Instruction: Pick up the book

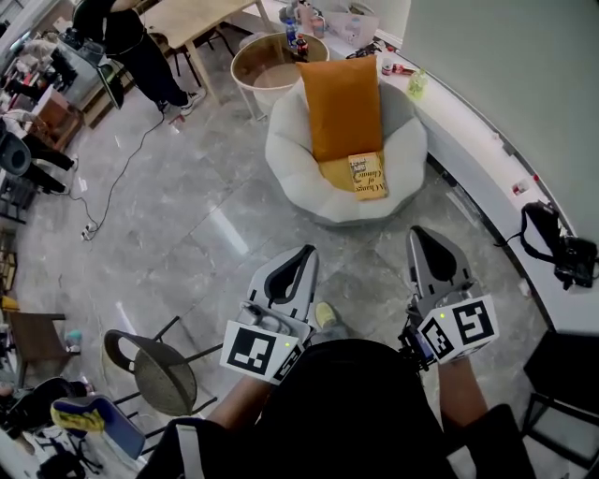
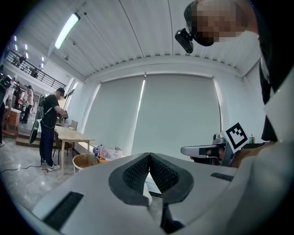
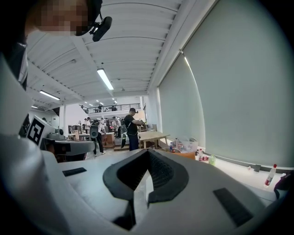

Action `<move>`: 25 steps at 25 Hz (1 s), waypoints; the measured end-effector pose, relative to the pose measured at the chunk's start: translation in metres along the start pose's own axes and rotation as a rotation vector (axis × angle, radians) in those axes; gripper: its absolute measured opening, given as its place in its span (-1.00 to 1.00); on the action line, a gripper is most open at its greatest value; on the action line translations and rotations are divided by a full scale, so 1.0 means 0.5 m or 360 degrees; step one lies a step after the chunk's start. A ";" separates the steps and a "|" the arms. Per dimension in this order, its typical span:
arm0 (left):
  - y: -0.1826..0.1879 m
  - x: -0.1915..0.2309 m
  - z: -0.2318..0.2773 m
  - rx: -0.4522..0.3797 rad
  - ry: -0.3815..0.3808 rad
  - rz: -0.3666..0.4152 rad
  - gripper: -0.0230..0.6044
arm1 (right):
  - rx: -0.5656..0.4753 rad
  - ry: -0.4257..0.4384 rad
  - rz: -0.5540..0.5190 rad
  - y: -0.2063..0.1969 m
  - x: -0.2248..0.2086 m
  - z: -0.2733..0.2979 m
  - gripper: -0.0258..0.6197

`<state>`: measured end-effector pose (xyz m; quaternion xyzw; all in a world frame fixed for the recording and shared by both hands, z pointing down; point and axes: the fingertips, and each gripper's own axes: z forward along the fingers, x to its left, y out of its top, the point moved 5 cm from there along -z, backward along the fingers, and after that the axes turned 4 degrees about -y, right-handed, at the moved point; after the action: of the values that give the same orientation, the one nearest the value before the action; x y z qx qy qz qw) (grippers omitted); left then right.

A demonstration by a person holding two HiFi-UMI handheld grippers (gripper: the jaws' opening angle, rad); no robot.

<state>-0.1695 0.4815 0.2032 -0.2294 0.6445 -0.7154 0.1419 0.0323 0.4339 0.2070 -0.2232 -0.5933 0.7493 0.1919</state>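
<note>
Book (image 1: 368, 175) lies beyond left hand-held gripper (image 1: 302, 257), right hand-held gripper (image 1: 427, 238), both level.

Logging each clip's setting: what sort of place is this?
Likely an open-plan workshop or lab: pale wooden work table, cluttered equipment benches, white round cushioned armchair on polished grey stone floor.
</note>
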 end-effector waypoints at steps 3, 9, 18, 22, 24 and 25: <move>0.001 0.022 -0.007 -0.0007 -0.0001 -0.0002 -0.89 | 0.0011 0.0008 -0.0014 -0.001 0.022 0.018 -0.91; 0.007 0.044 -0.011 -0.0018 0.0005 0.0046 -0.89 | 0.0011 0.0000 -0.0058 0.011 0.040 0.039 -0.91; 0.028 0.051 -0.019 -0.0068 0.0013 0.0071 -0.89 | 0.0022 0.0004 -0.0108 0.026 0.056 0.053 -0.91; 0.027 0.069 -0.014 -0.0067 0.0027 0.0047 -0.89 | 0.0023 0.0005 -0.0113 0.031 0.054 0.066 -0.91; 0.024 0.070 -0.005 -0.0062 0.0019 0.0047 -0.89 | 0.0030 -0.0002 -0.0104 0.027 0.046 0.068 -0.91; 0.023 0.068 -0.001 -0.0057 0.0015 0.0049 -0.89 | 0.0034 -0.0005 -0.0098 0.024 0.041 0.067 -0.91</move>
<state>-0.1998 0.4636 0.1970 -0.2185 0.6613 -0.7026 0.1458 -0.0040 0.4156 0.1999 -0.2015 -0.5922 0.7496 0.2163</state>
